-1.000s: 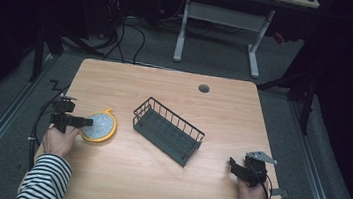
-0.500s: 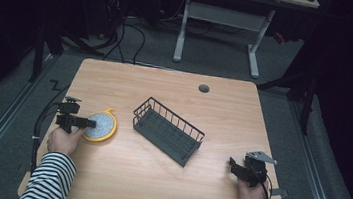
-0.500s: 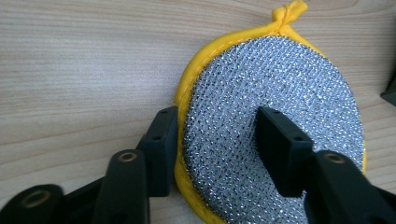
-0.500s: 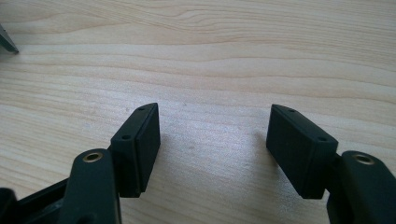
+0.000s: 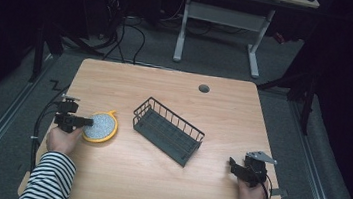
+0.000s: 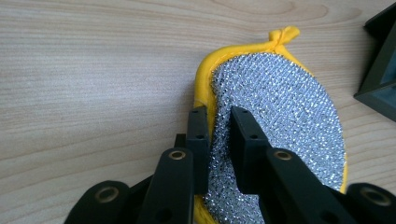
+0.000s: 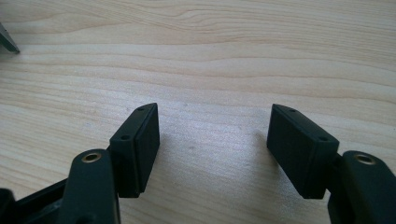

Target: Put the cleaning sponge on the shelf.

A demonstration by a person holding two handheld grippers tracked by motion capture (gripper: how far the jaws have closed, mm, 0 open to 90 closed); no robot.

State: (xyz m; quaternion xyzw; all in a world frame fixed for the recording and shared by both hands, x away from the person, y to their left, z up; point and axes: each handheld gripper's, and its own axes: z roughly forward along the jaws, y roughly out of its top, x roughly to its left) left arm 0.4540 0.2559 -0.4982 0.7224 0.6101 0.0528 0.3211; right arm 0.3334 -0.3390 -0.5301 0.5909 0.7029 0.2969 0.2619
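A round scrubber (image 5: pixel 102 127) with a silver mesh face and yellow rim lies at the table's left. In the left gripper view the scrubber (image 6: pixel 280 102) has its near edge between the jaws. My left gripper (image 5: pixel 86 121) (image 6: pixel 218 126) has just been closing its jaws, and the pads now pinch that edge. A dark wire basket (image 5: pixel 168 129) stands slanted in the middle, and its corner (image 6: pixel 380 70) shows at the right of the left gripper view. My right gripper (image 5: pixel 234 166) (image 7: pixel 215 135) rests near the front right, open, with bare wood between its fingers.
The wooden table (image 5: pixel 154 187) has a round cable hole (image 5: pixel 204 88) near its far edge. A white desk frame (image 5: pixel 219 19) and cables on the floor lie beyond it. A dark corner (image 7: pixel 8 43) shows at the top left of the right gripper view.
The left gripper's jaws have come together on the scrubber's near edge. Both hands have kept their places.
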